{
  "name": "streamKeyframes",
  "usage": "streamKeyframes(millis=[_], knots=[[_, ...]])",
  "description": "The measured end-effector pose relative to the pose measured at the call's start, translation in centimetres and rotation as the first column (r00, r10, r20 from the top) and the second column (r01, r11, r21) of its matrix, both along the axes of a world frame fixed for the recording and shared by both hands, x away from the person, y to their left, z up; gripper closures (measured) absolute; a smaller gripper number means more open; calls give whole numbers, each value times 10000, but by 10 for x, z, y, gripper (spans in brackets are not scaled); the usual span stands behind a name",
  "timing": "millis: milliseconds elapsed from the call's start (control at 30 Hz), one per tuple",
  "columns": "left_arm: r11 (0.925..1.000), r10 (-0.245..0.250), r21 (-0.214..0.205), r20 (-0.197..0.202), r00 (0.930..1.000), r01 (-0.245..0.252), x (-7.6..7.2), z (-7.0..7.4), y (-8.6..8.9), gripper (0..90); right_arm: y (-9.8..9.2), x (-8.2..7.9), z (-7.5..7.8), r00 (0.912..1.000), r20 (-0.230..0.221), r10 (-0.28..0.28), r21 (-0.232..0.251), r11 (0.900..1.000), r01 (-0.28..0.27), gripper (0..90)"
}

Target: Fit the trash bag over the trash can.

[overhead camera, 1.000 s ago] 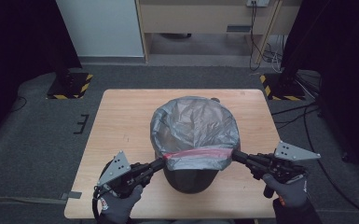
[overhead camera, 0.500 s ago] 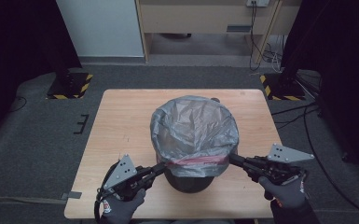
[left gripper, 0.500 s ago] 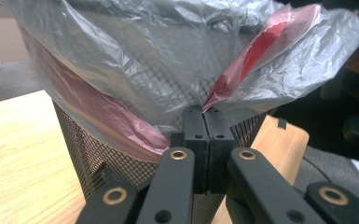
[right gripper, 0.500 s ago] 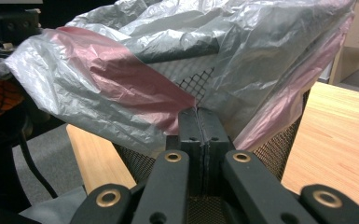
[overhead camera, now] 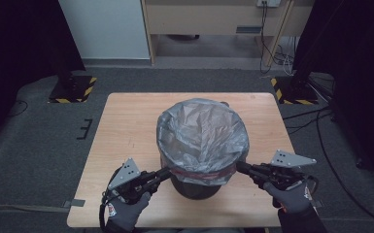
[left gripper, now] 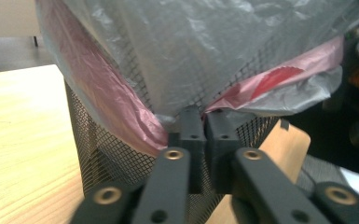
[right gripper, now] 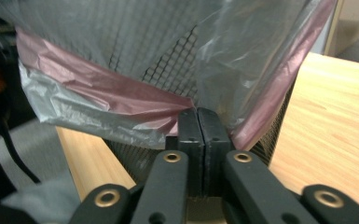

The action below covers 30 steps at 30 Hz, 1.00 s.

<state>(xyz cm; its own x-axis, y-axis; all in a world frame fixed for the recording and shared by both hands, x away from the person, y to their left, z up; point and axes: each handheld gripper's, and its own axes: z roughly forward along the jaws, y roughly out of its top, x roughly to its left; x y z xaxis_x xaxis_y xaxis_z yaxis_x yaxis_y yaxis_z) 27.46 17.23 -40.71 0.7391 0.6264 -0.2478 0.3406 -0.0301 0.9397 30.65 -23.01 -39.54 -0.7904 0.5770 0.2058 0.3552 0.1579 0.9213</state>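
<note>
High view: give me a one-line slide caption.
Two hand-held grippers, left and right, pinch the pink-banded grey plastic liner over a black mesh wastebasket on a light wooden table.

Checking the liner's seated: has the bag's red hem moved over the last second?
Yes: the red hem has slid lower down the mesh bin, toward the table's near edge.

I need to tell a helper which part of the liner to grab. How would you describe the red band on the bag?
On the wooden table stands a black mesh bin lined with a grey plastic bag. The bag's edge folds down over the rim, and the red band runs around that folded edge, the only coloured strip on the grey film.
</note>
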Motion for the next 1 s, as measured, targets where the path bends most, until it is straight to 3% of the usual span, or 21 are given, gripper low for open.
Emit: streamKeyframes(millis=[100,133,233,400,567,800,867,1000], knots=[[9994,301,-169,171,9994,-298,2,0,4,637,-4,4,-4,9996,267,-103,345,9994,94,707],[9992,323,-251,215,9992,-317,2,0,6,618,-7,5,-4,9996,264,-63,408,9992,53,686],[9974,651,-332,446,9969,-636,4,2,11,511,-16,7,-1,9982,575,-182,1240,9922,109,606],[9944,931,-569,660,9935,-894,7,2,21,407,-38,10,6,9955,702,-642,2586,9650,440,490],[9935,890,-790,879,9922,-821,8,5,25,341,-50,15,12,9866,774,-1433,3118,9435,1126,467],[9917,1196,-564,815,9895,-1152,5,-2,34,304,-41,26,31,9635,1306,-2338,3661,9145,1723,441],[9903,1345,-455,729,9882,-1314,5,-5,38,301,-37,31,35,9608,1326,-2434,3764,9092,1783,432],[9848,1737,-128,421,9839,-1733,12,-17,44,298,-25,42,46,9626,1403,-2320,3666,9152,1672,414]])
